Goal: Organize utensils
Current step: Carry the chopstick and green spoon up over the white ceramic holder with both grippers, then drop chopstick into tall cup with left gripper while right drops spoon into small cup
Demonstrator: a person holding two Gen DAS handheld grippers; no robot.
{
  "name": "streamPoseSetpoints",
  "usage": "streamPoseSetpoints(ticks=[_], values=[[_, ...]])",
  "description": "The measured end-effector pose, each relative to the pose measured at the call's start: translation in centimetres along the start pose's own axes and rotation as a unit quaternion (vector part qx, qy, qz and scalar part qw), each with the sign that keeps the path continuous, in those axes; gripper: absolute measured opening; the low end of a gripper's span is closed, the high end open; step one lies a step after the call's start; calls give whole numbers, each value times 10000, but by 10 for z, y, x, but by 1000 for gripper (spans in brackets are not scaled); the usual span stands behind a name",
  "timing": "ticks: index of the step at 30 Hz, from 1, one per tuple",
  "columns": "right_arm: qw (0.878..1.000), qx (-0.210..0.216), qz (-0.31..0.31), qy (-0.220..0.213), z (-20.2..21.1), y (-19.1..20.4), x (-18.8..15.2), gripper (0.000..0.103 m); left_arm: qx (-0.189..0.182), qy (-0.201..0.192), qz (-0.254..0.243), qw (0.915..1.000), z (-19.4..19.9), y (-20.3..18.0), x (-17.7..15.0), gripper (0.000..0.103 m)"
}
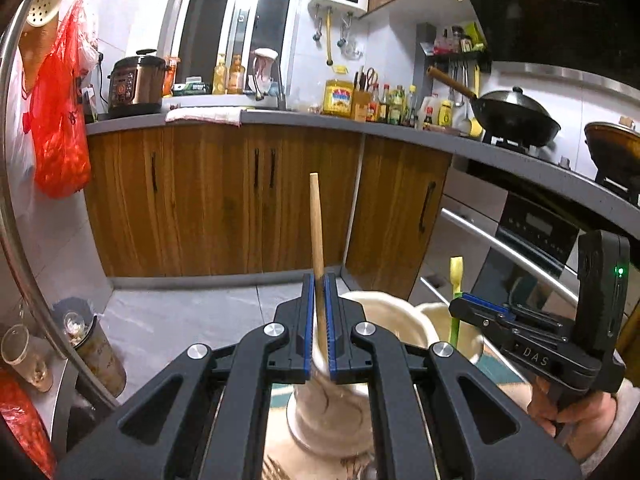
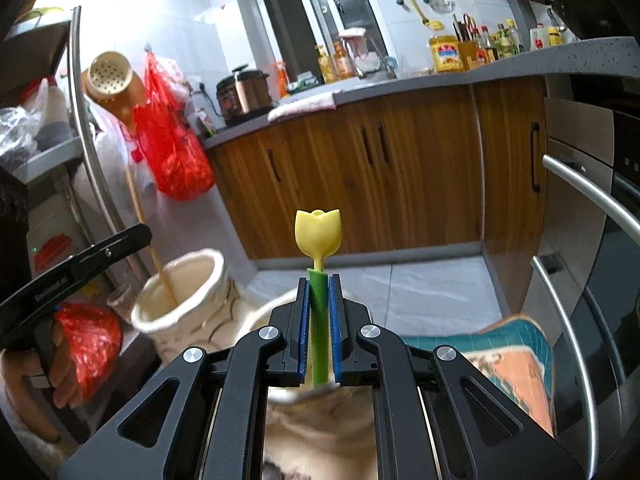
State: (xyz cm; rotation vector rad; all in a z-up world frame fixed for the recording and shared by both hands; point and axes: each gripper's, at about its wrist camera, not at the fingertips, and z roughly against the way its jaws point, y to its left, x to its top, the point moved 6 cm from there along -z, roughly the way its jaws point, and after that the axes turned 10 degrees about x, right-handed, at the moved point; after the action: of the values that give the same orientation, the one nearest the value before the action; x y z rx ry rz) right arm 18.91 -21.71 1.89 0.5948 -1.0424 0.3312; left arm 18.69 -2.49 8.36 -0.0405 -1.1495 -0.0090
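Note:
My left gripper (image 1: 319, 280) is shut on a thin wooden stick (image 1: 316, 224) that stands nearly upright. Its lower end reaches into a cream ceramic holder (image 1: 384, 306) right under the jaws. In the right wrist view the same stick (image 2: 160, 268) slants down into that holder (image 2: 180, 292), with the left gripper (image 2: 142, 235) beside it. My right gripper (image 2: 319, 280) is shut on the green stem of a utensil with a yellow tulip-shaped end (image 2: 318, 234). The stem hangs over a second cream holder (image 2: 260, 314). The left wrist view shows the right gripper (image 1: 460, 305) with the green utensil (image 1: 456, 280) above this holder (image 1: 436, 314).
Both holders stand on a teal and orange mat (image 2: 512, 356). Wooden cabinets (image 1: 224, 200) run along the far side, and an oven with steel handles (image 2: 580, 184) is on the right. A red bag (image 2: 172, 148) hangs at the left. Cups (image 1: 96, 344) sit at the lower left.

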Motion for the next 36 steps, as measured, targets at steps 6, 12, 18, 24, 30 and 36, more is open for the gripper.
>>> streamPoseSetpoints(ticks=[6,12,18,24,30,36], values=[[9996,-134,52,230,-4,4,-10,11,112,175,-198,9996,-6,-3,-10,5],[9995,-178,23,254,-3,1,-9,13,233,138,-387,9989,-7,-9,-12,7],[9996,-173,132,179,1,4,-6,36,335,86,-415,9985,-2,-10,-10,33],[9994,-293,127,148,12,7,-5,61,453,193,-384,9980,17,-2,-13,50],[9989,-465,97,-47,32,9,-4,84,685,276,-437,9963,49,9,-20,70],[9965,-686,344,-326,64,24,-10,98,854,346,-335,9952,83,22,-39,95]])
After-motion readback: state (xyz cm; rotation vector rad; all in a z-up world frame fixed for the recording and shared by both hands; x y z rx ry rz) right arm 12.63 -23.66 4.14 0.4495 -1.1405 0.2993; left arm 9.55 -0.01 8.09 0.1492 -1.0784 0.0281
